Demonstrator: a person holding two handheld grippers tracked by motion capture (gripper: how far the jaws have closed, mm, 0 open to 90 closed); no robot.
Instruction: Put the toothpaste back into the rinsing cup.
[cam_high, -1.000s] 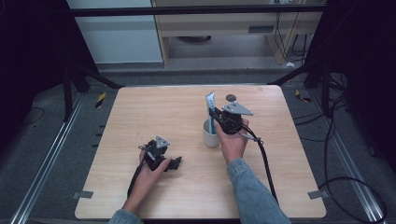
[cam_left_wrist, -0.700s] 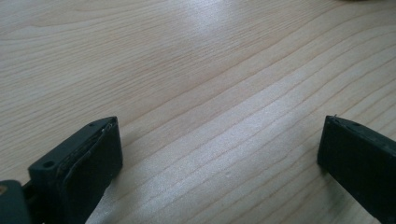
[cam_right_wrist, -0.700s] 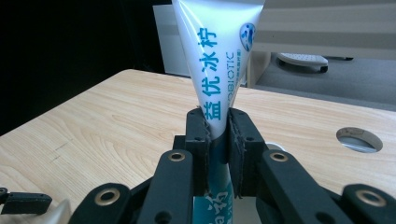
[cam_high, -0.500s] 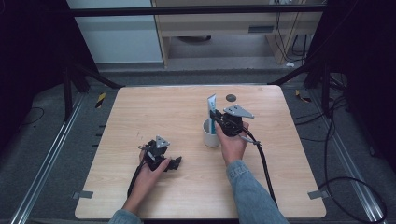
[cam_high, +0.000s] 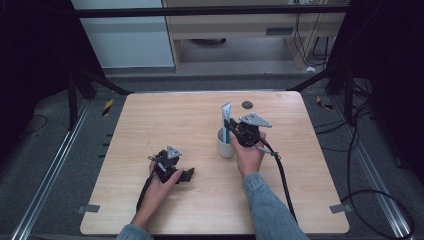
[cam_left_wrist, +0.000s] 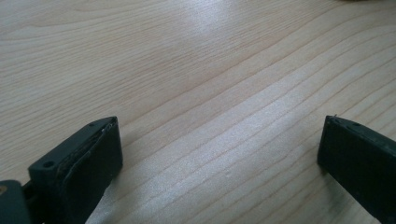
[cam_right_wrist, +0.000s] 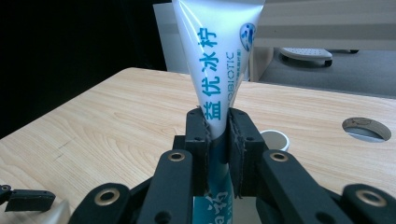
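Your left forearm enters at the near edge of the bench (cam_high: 150, 115), and your left hand (cam_high: 159, 184) rests on the wood towards the near left. The left gripper (cam_high: 187, 175) in that hand lies low on the surface. In the left gripper view its jaws stand spread wide apart, with bare wood grain between them and nothing touching either pad.

Your right sleeve (cam_high: 267, 212) comes in beside it, and your right hand (cam_high: 248, 155) sits farther in, near the middle of the bench. A cable (cam_high: 282, 177) trails from the right gripper (cam_high: 230, 131) back towards the near edge. That gripper is pinching a tube (cam_right_wrist: 219, 70): in the right gripper view the two pads press on its lower part from either side, and the wide crimped end of the tube rises above them. The tube is white and blue with teal characters printed down it, and it stands close to upright.

Just under the gripper, a white cup (cam_high: 225, 145) stands on the bench, touching neither hand. From the high view, the tube's lower end is over or inside the cup's mouth; you cannot tell from these pictures whether it touches the cup's wall or floor. The cup's rim also shows behind the jaws in the right gripper view.

Beyond the cup, a round cut-out (cam_high: 246, 104) sits in the bench near its far edge. Past the bench stands a pale cabinet (cam_high: 125, 35) against the dark surroundings.
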